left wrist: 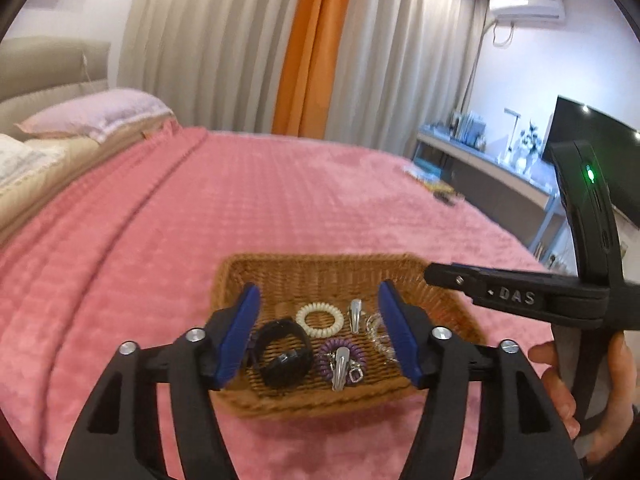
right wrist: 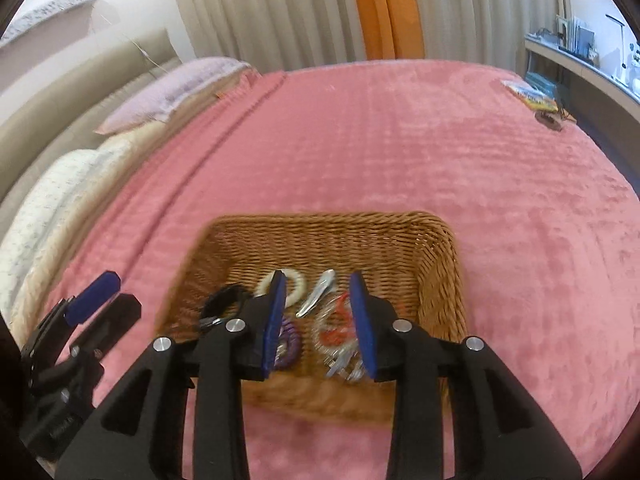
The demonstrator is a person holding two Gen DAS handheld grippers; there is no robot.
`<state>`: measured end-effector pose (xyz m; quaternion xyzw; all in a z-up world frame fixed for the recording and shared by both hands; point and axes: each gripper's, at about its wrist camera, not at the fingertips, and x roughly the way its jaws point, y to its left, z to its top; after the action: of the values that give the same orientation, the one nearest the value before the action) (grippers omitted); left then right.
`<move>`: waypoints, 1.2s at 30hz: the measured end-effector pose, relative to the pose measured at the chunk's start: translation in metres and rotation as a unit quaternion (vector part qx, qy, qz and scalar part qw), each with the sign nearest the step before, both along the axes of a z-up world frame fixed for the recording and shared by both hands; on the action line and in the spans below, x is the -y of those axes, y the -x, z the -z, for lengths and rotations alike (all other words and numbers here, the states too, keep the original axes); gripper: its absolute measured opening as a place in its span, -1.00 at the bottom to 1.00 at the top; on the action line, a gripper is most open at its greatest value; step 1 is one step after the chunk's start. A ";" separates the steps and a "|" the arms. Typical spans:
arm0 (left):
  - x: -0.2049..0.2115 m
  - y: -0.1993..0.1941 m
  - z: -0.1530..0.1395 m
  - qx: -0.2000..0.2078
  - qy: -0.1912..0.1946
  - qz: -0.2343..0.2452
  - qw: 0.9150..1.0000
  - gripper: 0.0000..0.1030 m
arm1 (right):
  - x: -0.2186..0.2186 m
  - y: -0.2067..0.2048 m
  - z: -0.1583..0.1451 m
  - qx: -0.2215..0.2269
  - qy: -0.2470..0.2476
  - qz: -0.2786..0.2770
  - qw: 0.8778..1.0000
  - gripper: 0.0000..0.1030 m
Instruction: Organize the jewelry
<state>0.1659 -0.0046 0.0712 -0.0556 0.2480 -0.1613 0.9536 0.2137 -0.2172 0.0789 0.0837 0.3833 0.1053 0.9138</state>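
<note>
Left gripper (left wrist: 320, 330) and right gripper (right wrist: 318, 322) — jaws apart, nothing between the pads. Beyond them, the wicker basket (left wrist: 320, 270) on the pink bedspread (left wrist: 200, 208) holds the jewelry: two silver clips (left wrist: 355, 315) — long axes running near to far — beside coil bands and a black watch (left wrist: 282, 350).

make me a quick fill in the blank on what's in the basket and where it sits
1. The wicker basket sits on a ______ blanket.
2. The coil hair tie at the back of the basket is ______ in colour.
3. A silver clip lies on top of the ______ coil hair tie.
4. The black watch lies ______ the basket.

Missing words: pink; white; purple; inside
</note>
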 end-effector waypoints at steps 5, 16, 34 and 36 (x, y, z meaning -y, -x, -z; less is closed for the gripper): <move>-0.006 0.055 -0.030 0.055 0.001 -0.005 0.998 0.61 | -0.007 0.066 -0.034 0.075 0.011 -0.003 0.997 0.04; 0.006 0.158 -0.017 0.139 -0.070 -0.066 0.986 0.85 | 0.000 0.189 -0.020 0.204 0.060 0.060 0.975 0.45; 0.001 0.147 0.074 0.112 -0.080 -0.132 0.982 0.85 | -0.002 0.200 0.071 0.205 0.076 0.072 0.973 0.45; 0.001 0.150 0.073 0.123 -0.079 -0.134 0.980 0.85 | -0.001 0.200 0.072 0.206 0.073 0.072 0.973 0.45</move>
<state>0.0156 -0.0055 -0.0014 0.0073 0.1312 -0.0180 0.9912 0.0138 -0.2165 0.0066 0.0210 0.1863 0.0256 0.9819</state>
